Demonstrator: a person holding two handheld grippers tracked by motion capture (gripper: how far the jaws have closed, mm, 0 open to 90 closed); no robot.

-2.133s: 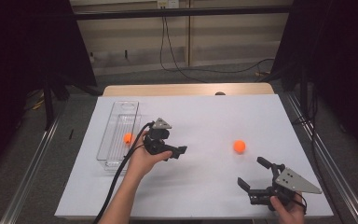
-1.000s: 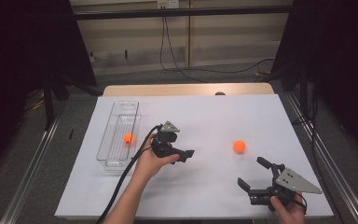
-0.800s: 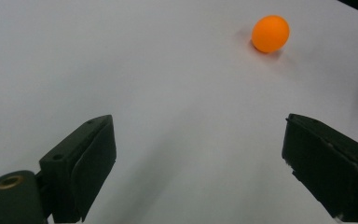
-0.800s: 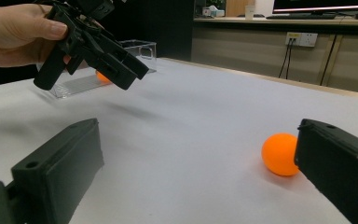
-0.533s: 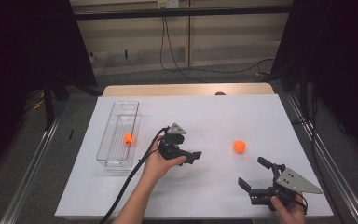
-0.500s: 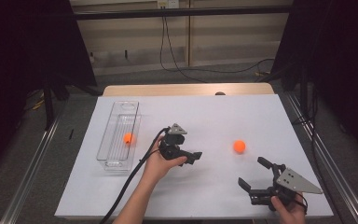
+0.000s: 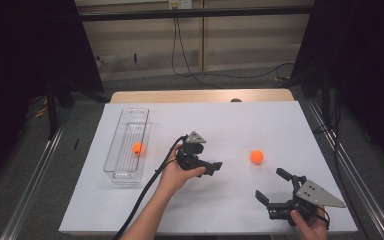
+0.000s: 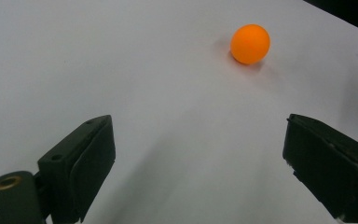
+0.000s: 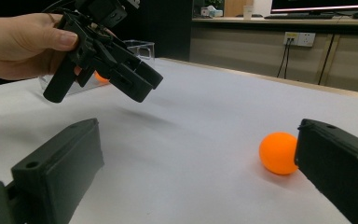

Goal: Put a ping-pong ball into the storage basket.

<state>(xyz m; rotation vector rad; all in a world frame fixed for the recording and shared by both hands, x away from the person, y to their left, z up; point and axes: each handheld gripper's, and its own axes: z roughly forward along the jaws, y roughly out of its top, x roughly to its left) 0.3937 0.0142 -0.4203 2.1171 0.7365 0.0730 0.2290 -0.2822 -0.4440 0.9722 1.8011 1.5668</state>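
On the white surface (image 7: 290,125) sits a smooth, round orange ball (image 7: 256,157), between the left tool (image 7: 215,167) and right tool (image 7: 275,187), both wide open, gripping nothing.

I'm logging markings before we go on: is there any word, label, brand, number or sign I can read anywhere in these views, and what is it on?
None can be read.
The orange ball on the table is plain, and so is the ball in the clear tray.
Left gripper and right gripper: no lettering visible.
Monitor and wall socket, far back in the right gripper view: too small and blurred.
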